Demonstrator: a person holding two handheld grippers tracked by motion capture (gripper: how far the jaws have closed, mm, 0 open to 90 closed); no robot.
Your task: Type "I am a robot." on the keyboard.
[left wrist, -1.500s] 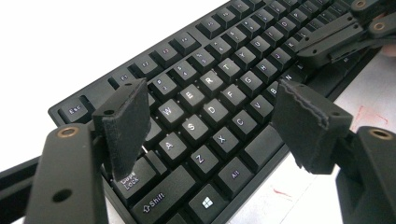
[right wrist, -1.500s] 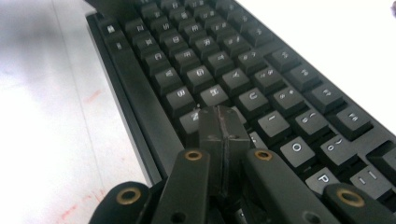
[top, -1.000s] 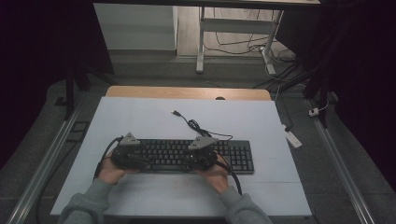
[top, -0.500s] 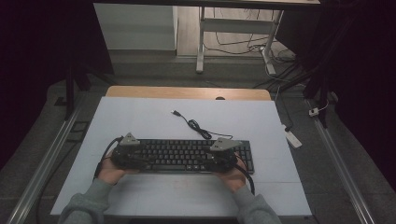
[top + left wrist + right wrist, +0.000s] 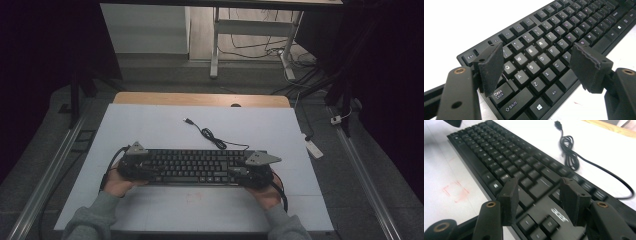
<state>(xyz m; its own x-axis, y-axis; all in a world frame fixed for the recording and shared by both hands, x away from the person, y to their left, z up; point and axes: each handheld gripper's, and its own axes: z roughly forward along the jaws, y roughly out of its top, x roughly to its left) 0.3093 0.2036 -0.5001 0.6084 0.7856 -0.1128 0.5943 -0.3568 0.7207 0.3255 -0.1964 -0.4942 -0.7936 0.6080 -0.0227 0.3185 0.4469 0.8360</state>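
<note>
The room around is dark, and my table [image 5: 150, 120] has a pale white top with a wooden strip at its far edge. The black keyboard [image 5: 195, 166] lies flat on the near half of this table, its long side across in front of me, and its cable [image 5: 212, 137] runs in loose bends from the far right part toward the middle of the table, with the plug [image 5: 187, 120] lying free.

My worry is this: if I lift from the two ends not at the same time, I think the keyboard can tilt and slip out, because the jaws would meet only sloped key caps. The trailing cable can also drag or catch when the keyboard moves.

My left gripper [image 5: 537, 63] is at the left end. Its jaws stand well apart over the letter keys, clamped on nothing; the left pad [image 5: 491, 67] is very near the Caps Lock key, but I cannot tell if it touches.

My right gripper [image 5: 539, 201] is at the right end, above the block of keys beside the logo. Its jaws have just been opening, and between them I see only keys below, nothing gripped.
</note>
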